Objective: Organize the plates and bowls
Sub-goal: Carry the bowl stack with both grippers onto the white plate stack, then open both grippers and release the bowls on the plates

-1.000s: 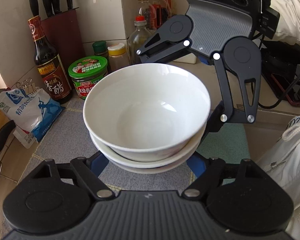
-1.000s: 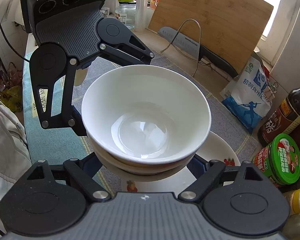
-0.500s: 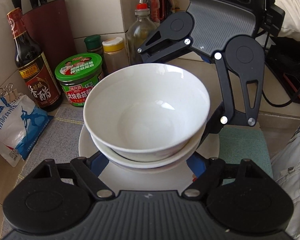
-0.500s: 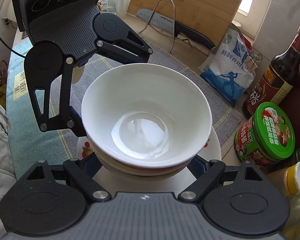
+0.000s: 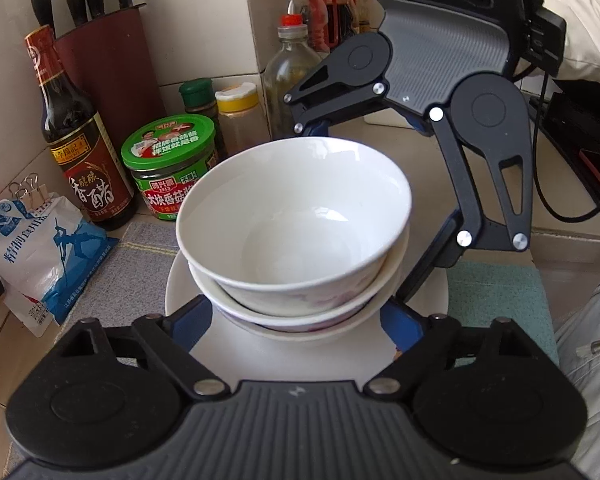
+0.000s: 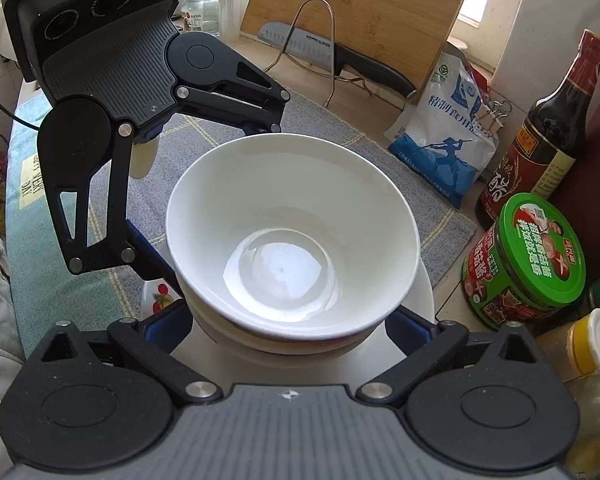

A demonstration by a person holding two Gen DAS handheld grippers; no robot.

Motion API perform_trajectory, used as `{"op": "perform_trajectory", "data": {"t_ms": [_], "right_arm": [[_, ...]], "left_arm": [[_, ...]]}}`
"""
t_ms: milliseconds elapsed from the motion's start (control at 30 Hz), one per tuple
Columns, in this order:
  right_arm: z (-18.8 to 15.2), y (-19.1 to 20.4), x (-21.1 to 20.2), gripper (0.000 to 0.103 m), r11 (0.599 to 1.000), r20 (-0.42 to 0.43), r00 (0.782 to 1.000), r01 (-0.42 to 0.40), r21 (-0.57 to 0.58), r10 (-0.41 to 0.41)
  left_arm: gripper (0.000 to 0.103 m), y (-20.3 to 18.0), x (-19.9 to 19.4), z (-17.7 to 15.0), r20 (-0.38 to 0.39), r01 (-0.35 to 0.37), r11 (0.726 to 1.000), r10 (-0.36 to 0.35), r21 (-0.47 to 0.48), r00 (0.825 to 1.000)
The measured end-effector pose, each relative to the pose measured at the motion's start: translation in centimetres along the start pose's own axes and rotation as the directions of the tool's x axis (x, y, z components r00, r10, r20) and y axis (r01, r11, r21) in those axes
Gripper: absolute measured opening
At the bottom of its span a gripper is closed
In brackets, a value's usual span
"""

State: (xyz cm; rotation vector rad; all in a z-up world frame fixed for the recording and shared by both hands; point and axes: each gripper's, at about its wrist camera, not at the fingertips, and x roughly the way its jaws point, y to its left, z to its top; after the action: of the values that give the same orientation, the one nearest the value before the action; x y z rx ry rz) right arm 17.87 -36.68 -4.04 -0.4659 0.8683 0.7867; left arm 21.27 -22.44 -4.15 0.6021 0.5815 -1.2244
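stacked white bowls (image 5: 296,232) on plate (image 5: 292,354), grey mat (image 6: 384,160); between fingers of left gripper (image 5: 296,320) and right gripper (image 6: 288,322), both jaws opening, pads clear of bowls.

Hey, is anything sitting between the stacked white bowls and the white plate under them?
Nothing visible: the stack of white ceramic bowls sits directly on the round white plate. Both grippers' jaws are opening, left gripper and right gripper, with the stack between their fingers.
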Motion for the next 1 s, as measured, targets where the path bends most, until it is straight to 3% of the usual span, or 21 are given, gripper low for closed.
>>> {"op": "perform_trajectory", "data": {"t_ms": [233,433,500,567,633,700,767,867,1000], "right_arm": [[0.0,2.8,-0.6,0.103,0.990,-0.057,0.989,0.140,0.037,-0.137],[0.8,6.7,-2.4,0.103,0.932,-0.097,0.952,0.305,0.193,-0.292],[1.3,8.2,-3.1,0.103,0.891,-0.118,0.928,0.372,0.260,-0.353],[1.7,9.8,-3.9,0.103,0.844,-0.128,0.905,0.425,0.327,-0.406],[2.0,11.4,-4.8,0.103,0.782,-0.142,0.874,0.480,0.398,-0.464],[2.1,12.6,-5.5,0.103,0.708,-0.157,0.844,0.519,0.478,-0.512],[1.9,13.8,-6.2,0.103,0.605,-0.185,0.818,0.536,0.588,-0.545],[1.6,15.4,-6.8,0.103,0.481,-0.218,0.781,0.551,0.682,-0.586],[2.3,17.9,-7.5,0.103,0.392,-0.251,0.720,0.597,0.700,-0.648]], "left_arm": [[0.097,-1.3,-3.5,-2.5,0.057,-0.076,0.997,0.077,-0.022,0.995],[0.102,-3.3,-9.1,-4.8,0.209,-0.123,0.986,0.145,-0.113,0.967],[0.102,-3.8,-10.9,-5.5,0.270,-0.133,0.976,0.176,-0.170,0.947],[0.102,-4.2,-11.9,-5.8,0.273,-0.137,0.965,0.197,-0.223,0.942],[0.102,-4.8,-12.8,-5.6,0.229,-0.182,0.943,0.249,-0.278,0.941],[0.102,-5.4,-13.8,-5.6,0.180,-0.263,0.901,0.339,-0.346,0.924],[0.102,-5.6,-14.5,-5.6,0.120,-0.302,0.865,0.377,-0.401,0.919],[0.102,-5.6,-15.4,-5.7,0.061,-0.318,0.823,0.390,-0.470,0.919],[0.102,-5.7,-16.4,-5.5,-0.015,-0.366,0.769,0.421,-0.525,0.907]]}}
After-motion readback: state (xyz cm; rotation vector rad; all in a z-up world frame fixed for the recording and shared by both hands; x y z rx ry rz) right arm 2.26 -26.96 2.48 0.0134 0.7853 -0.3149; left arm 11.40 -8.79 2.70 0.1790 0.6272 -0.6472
